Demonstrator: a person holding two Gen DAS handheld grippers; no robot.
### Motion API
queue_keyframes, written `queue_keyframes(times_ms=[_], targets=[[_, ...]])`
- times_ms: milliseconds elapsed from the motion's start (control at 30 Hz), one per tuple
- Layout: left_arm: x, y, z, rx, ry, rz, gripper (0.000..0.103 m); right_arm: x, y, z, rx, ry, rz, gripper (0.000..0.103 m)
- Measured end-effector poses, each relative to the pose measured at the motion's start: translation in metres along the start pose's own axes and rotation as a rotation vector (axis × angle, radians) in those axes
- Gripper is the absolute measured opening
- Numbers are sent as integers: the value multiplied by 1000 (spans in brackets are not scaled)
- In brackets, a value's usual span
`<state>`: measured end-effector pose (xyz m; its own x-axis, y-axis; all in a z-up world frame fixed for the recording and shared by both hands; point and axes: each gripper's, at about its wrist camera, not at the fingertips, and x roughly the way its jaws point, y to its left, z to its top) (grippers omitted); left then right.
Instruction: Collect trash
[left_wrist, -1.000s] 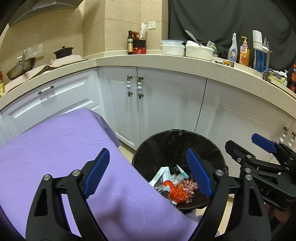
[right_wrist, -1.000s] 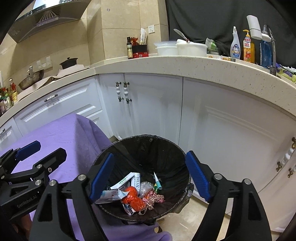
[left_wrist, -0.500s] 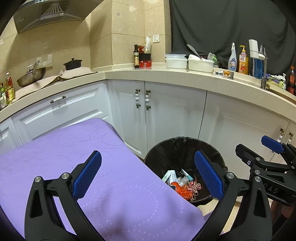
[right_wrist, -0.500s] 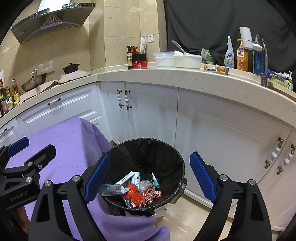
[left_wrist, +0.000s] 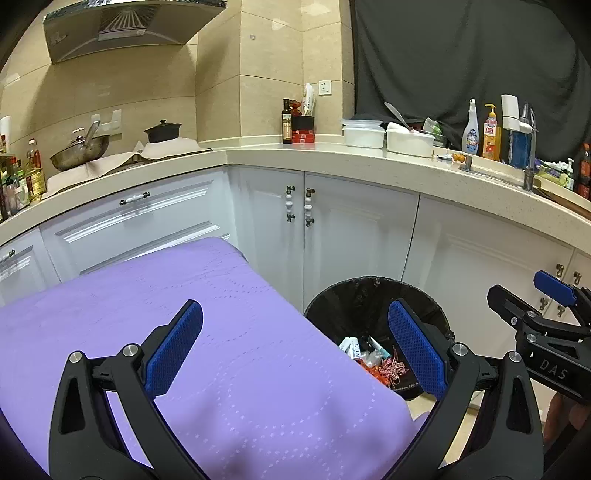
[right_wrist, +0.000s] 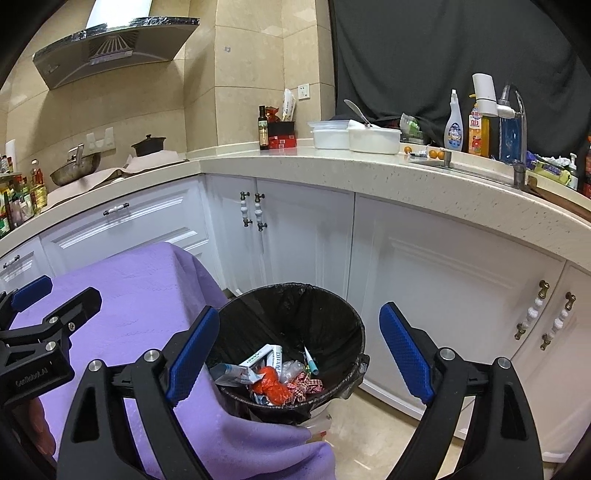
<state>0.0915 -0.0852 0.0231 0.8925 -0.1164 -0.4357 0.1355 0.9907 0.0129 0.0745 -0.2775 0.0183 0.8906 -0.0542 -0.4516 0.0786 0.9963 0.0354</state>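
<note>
Left gripper (left_wrist: 295, 349): fingers spread wide, released, nothing between them; it hangs above the near edge of the purple cloth-covered table (left_wrist: 184, 332), its right finger (left_wrist: 415, 349) overlapping the bin in view.
Right gripper (right_wrist: 299, 349): fingers spread wide, released, holding nothing; it hangs above the bin, which shows between them.
Round bin lined with a black plastic bag (right_wrist: 332, 317): stands on the floor just beside the table's corner, in front of the white cabinet doors (right_wrist: 306, 236).
Trash: lies at the bottom of the bin: a crumpled red-orange wrapper (right_wrist: 271, 384), a red-and-white checked ribbon bow (right_wrist: 304, 384), a white carton with green print (right_wrist: 260, 356), a teal-tipped white tube (right_wrist: 310, 360) and a clear plastic scrap (right_wrist: 291, 369).
Beige speckled kitchen worktop (right_wrist: 369, 173): carries white lidded containers (right_wrist: 354, 138) and cleaning bottles (right_wrist: 465, 127).
</note>
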Motion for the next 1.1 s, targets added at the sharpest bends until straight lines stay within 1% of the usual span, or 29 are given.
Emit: queue_keyframes(times_ms=[433,1100], targets=[[-10,4,-3,-3,-7,-3,98,-9,1,-2,-4,-10,-9,86],[-12,6,-2,-11,-5,-1,98,-10,0,-2,-6,-10,-8,86]])
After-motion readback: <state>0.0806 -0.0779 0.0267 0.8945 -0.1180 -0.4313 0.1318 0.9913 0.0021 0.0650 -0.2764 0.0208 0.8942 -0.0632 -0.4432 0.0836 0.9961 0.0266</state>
